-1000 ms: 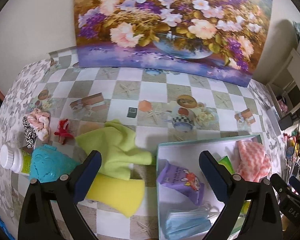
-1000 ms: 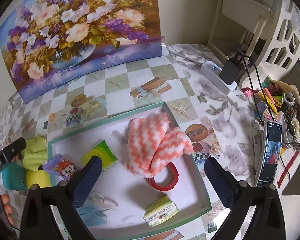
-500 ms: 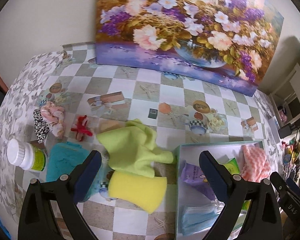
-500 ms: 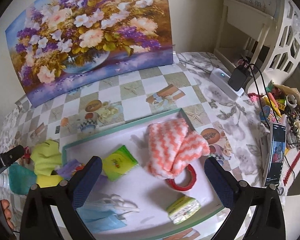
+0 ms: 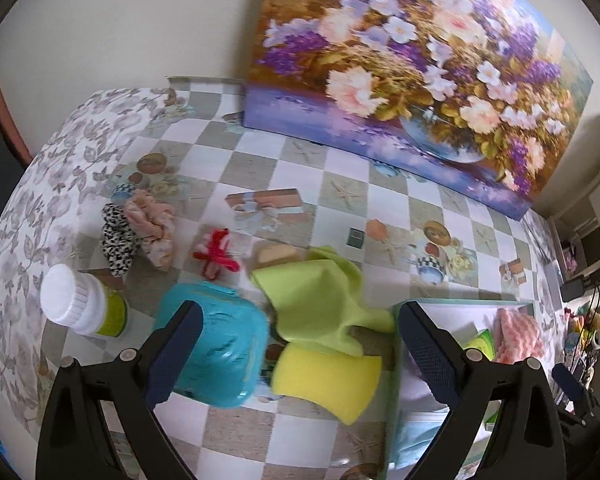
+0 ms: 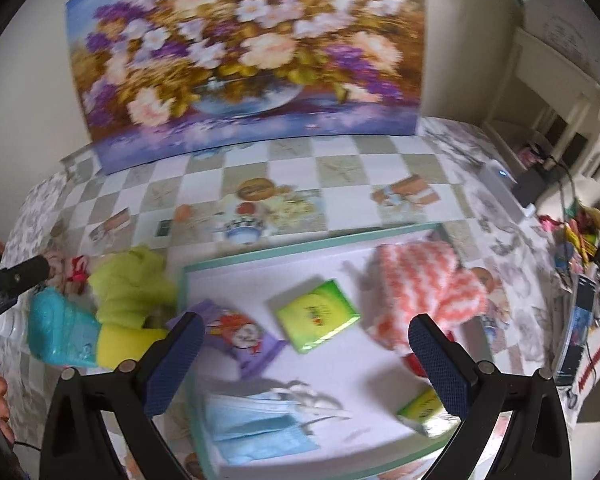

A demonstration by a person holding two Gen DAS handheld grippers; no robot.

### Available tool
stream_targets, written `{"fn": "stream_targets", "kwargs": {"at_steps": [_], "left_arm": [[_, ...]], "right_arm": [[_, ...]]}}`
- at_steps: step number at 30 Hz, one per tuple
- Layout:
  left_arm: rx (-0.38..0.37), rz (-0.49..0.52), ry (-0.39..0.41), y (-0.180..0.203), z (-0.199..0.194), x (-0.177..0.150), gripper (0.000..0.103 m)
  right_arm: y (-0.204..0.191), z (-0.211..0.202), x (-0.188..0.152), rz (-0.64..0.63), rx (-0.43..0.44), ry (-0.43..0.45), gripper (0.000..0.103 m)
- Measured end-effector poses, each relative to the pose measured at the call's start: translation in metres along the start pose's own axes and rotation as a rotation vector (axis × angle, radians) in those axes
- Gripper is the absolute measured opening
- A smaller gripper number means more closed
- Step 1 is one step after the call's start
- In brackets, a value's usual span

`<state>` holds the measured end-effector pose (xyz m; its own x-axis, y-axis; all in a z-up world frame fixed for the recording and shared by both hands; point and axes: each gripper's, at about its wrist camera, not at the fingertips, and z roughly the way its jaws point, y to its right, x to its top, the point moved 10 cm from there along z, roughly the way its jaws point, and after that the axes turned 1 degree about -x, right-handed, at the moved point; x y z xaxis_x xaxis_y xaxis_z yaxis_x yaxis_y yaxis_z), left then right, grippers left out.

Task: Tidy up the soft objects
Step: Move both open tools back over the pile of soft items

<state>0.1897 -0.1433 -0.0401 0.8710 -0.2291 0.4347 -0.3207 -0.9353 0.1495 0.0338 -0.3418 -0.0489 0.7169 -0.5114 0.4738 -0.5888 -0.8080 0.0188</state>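
My left gripper is open above a yellow sponge and a lime green cloth, with a teal pouch by its left finger. Scrunchies and a red bow lie further left. My right gripper hangs open over a white tray with a teal rim. In the tray lie a pink-white fluffy cloth, a green tissue pack, a purple pack, blue face masks and a small yellow-green packet.
A white-capped bottle stands at the left near the table edge. A large flower painting leans on the wall behind. A phone, cables and clutter lie along the right side. A red tape ring peeks out under the pink cloth.
Both grippers have swung leftward; the left view now centres on the sponge, green cloth and teal pouch. Both stay open and nothing on the table has moved.
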Motion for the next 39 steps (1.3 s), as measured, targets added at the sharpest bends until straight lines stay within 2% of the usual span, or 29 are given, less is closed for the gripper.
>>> {"fn": "stream_targets", "kwargs": {"at_steps": [5, 12, 16, 19, 26, 35, 39], "left_arm": [[0.004, -0.032, 0.007, -0.027, -0.006, 0.003, 0.098], [0.014, -0.1, 0.046, -0.073, -0.018, 0.012, 0.098], [0.003, -0.126, 0.088, -0.095, -0.026, 0.022, 0.098], [0.011, -0.128, 0.113, -0.112, -0.028, 0.03, 0.103], [0.016, -0.165, 0.069, -0.139, -0.014, 0.03, 0.103], [0.004, -0.117, 0.044, -0.14, -0.004, 0.035, 0.103], [0.042, -0.101, 0.006, -0.162, 0.002, 0.043, 0.103]], "right_arm": [[-0.032, 0.0, 0.001, -0.036, 0.058, 0.016, 0.103], [-0.083, -0.002, 0.002, -0.064, 0.189, 0.056, 0.103], [-0.099, -0.001, 0.002, -0.098, 0.192, 0.065, 0.103], [-0.109, 0.004, -0.001, -0.107, 0.227, 0.045, 0.103], [-0.125, 0.009, 0.004, -0.145, 0.246, 0.047, 0.103], [-0.14, 0.021, 0.006, -0.107, 0.323, 0.007, 0.103], [-0.148, 0.022, 0.013, -0.141, 0.324, 0.016, 0.101]]}}
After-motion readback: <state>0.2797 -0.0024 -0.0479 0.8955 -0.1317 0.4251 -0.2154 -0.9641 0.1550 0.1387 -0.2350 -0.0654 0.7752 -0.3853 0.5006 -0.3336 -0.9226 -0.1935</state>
